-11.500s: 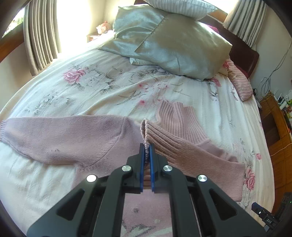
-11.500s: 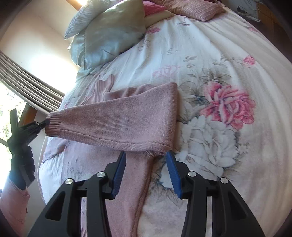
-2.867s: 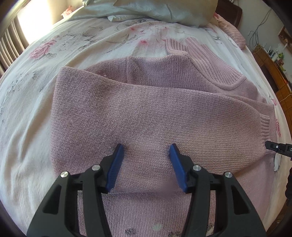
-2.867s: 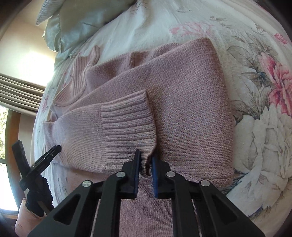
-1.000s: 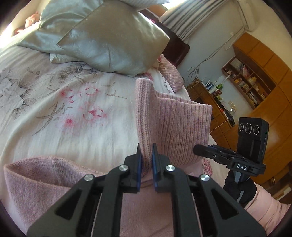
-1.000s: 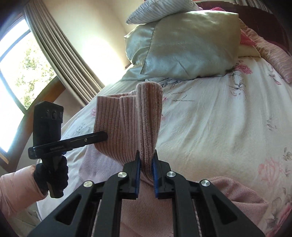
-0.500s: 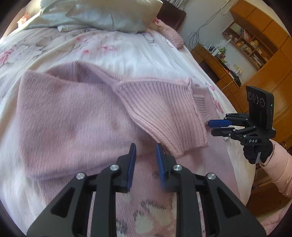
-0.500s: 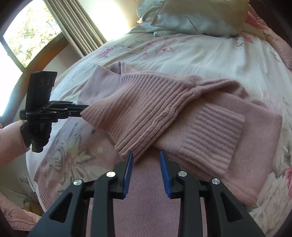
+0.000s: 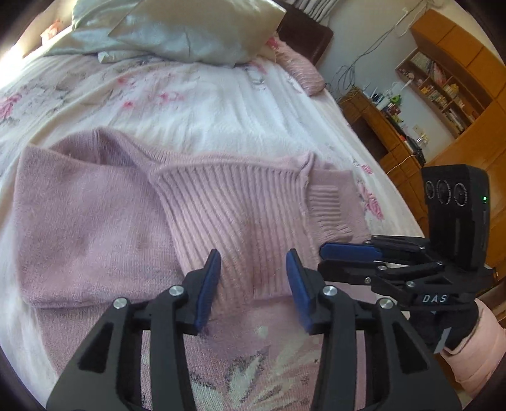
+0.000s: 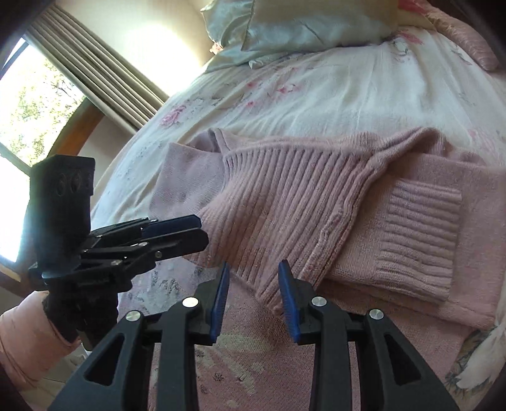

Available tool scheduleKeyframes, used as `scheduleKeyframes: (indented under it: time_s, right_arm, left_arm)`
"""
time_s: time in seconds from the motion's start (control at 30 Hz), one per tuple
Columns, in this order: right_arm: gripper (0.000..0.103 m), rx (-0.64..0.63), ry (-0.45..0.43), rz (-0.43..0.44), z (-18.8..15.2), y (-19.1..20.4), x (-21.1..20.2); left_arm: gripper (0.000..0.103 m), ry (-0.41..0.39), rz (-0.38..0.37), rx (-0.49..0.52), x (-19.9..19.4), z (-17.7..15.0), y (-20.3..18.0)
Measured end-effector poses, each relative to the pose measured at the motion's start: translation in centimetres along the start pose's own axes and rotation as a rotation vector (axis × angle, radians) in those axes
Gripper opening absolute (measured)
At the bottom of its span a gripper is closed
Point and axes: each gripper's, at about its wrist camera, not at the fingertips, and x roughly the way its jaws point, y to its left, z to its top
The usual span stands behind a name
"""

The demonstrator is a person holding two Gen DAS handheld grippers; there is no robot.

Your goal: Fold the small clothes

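A pink knit sweater [image 9: 95, 227] [image 10: 468, 227] lies on the bed with both sleeves folded across its body. Its ribbed collar [image 9: 234, 215] [image 10: 284, 202] is laid down flat over the folded sleeves, beside a ribbed cuff [image 9: 329, 208] [image 10: 420, 234]. My left gripper [image 9: 253, 275] stands open just above the collar's near edge, holding nothing. My right gripper [image 10: 253, 284] is open too, at the collar's near corner. Each gripper shows in the other's view: the right gripper [image 9: 344, 253] at the right, the left gripper [image 10: 177, 226] at the left.
The bed has a floral sheet [image 9: 196, 104] [image 10: 316, 95]. Satin pillows [image 9: 177, 28] [image 10: 297, 25] lie at its head, with a pink bolster [image 9: 300, 69]. Wooden shelves and a desk [image 9: 442, 95] stand to the right. A curtained window [image 10: 63, 88] is on the left.
Both grippers held the collar up a second ago, laid it down over the folded sleeves and let go. Since half a second ago both have opened wider.
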Motion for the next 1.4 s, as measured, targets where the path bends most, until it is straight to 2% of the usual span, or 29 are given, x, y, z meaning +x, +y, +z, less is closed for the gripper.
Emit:
scheduleKeyframes:
  time_s: [0.07,0.17,0.33,0.37,0.4,0.43,0.5,0.53,0.6,0.77,0.9,1.03,1.17,1.4]
  right_arm:
    - [0.033,0.025,0.027,-0.030,-0.9,-0.8,1.0]
    - [0.030,0.075,0.060,-0.053,-2.0,-2.4,2.3]
    - [0.023,0.144,0.065,-0.047,-2.2,-3.7,3.5]
    - [0.024,0.150,0.064,-0.045,-2.1,-3.7,3.4]
    - [0.024,0.154,0.058,-0.041,-2.2,-3.6,2.9]
    - [0.025,0.159,0.042,-0.031,-2.2,-3.3,2.1]
    - [0.040,0.145,-0.009,-0.009,-3.1,-2.3,-0.5]
    - [0.044,0.132,-0.035,-0.008,-3.7,-1.7,-1.9]
    - [0.047,0.119,-0.053,-0.016,-5.6,-0.7,-4.2]
    - [0.048,0.135,-0.056,-0.072,-13.0,0.7,-9.1]
    - [0.051,0.226,-0.031,-0.072,-19.6,1.1,-11.6]
    - [0.052,0.315,0.017,-0.107,-25.0,0.9,-12.4]
    - [0.052,0.355,0.045,-0.126,-28.5,0.7,-13.1]
    - [0.053,0.379,0.065,-0.160,-31.8,0.3,-13.9]
  left_arm:
    - [0.041,0.030,0.027,-0.042,0.9,-0.9,1.3]
    - [0.041,0.038,0.019,-0.102,1.5,-1.8,3.1]
    - [0.042,0.050,0.034,-0.121,1.9,-1.9,3.5]
    - [0.044,0.059,0.041,-0.131,1.8,-1.7,3.5]
    - [0.051,0.077,0.063,-0.144,1.6,-1.7,3.4]
    - [0.051,0.084,0.068,-0.155,1.1,-1.8,3.1]
    - [0.051,0.062,0.066,-0.153,-0.9,-2.6,2.5]
    - [0.053,0.050,0.073,-0.150,-2.2,-3.3,2.2]
    - [0.058,0.031,0.093,-0.150,-4.9,-5.2,1.8]
    - [0.060,0.051,0.191,-0.184,-10.9,-11.8,2.1]
    - [0.061,0.093,0.260,-0.258,-14.7,-17.3,3.3]
    - [0.061,0.128,0.330,-0.289,-17.1,-21.0,4.3]
    - [0.061,0.145,0.349,-0.291,-18.6,-23.3,4.4]
    - [0.064,0.196,0.389,-0.243,-19.1,-25.9,3.5]
